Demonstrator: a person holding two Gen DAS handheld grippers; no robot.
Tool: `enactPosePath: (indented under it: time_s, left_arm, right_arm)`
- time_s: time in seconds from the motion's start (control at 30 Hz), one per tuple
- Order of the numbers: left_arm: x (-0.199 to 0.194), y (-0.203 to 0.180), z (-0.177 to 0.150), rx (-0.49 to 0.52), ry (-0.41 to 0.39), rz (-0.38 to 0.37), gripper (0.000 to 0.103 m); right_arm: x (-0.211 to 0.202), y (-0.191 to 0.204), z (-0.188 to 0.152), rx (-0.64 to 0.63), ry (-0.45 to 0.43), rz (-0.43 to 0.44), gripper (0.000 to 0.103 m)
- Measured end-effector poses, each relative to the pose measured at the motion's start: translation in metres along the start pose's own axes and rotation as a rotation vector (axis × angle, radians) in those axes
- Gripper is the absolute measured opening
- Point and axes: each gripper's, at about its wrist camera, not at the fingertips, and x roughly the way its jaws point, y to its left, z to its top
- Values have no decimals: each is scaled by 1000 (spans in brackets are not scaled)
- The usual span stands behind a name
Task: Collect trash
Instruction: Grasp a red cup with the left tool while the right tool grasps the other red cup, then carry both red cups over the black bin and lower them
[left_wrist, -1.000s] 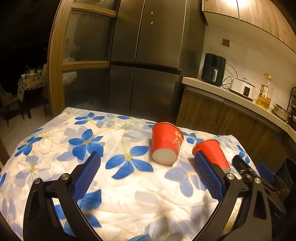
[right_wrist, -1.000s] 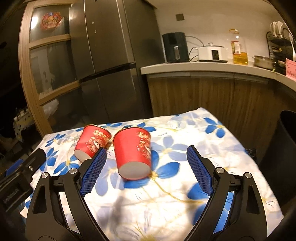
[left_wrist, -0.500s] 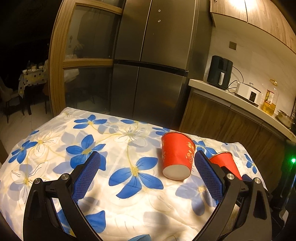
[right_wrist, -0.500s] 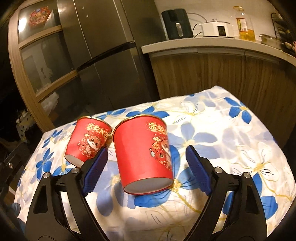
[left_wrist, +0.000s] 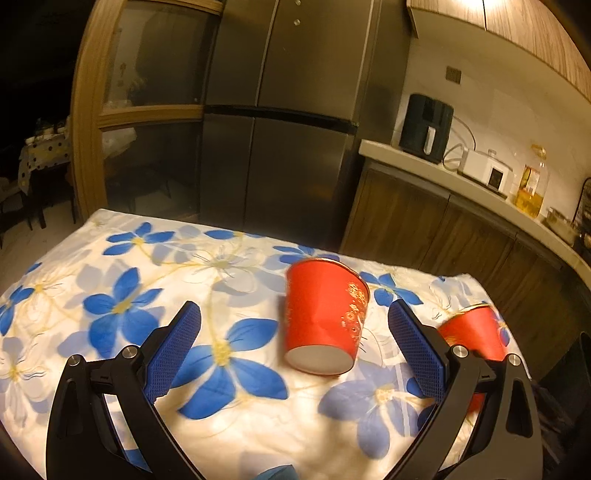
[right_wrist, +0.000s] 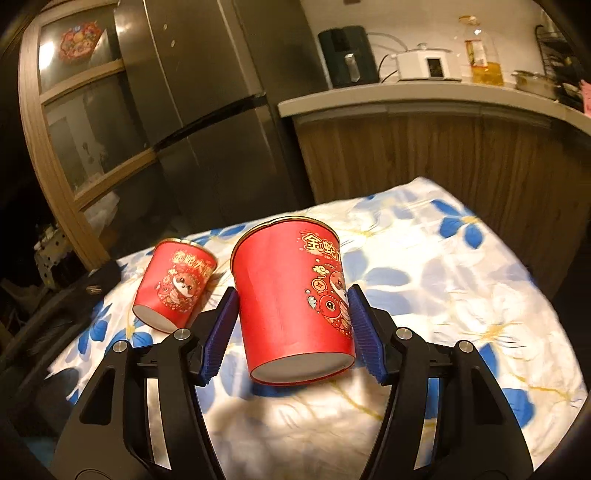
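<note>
Two red paper cups lie on their sides on a table covered with a white cloth with blue flowers. In the right wrist view my right gripper is closed around the nearer cup, its blue pads touching both sides. The second cup lies to its left. In the left wrist view my left gripper is open, with the second cup between and just beyond its fingertips. The right-held cup shows partly behind the right finger.
A steel fridge stands behind the table. A wooden counter carries an air fryer, a cooker and an oil bottle. A dark bin edge is at the table's right.
My right gripper moved forward and closed onto the nearer cup. My left gripper moved closer to the other cup, staying open.
</note>
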Motion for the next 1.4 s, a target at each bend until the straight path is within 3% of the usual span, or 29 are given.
enactPosePath:
  time_s: [0.33, 0.5, 0.57, 0.7, 1.03, 1.4]
  left_arm:
    - [39, -14, 1, 8, 62, -21, 96]
    - [52, -18, -2, 15, 113, -40, 87]
    - [57, -16, -3, 7, 133, -46, 75]
    - [63, -9, -5, -23, 163, -63, 65]
    - [52, -8, -8, -36, 135, -99, 62]
    - [-10, -31, -9, -14, 86, -83, 62]
  right_arm:
    - [-42, -13, 1, 8, -73, 15, 60]
    - [-50, -11, 1, 3, -87, 25, 60]
    - [-51, -10, 2, 0, -90, 25, 60]
    - [-51, -8, 0, -3, -87, 22, 60]
    - [-54, -8, 1, 3, -91, 16, 60]
    - [-82, -22, 9, 29, -137, 22, 60]
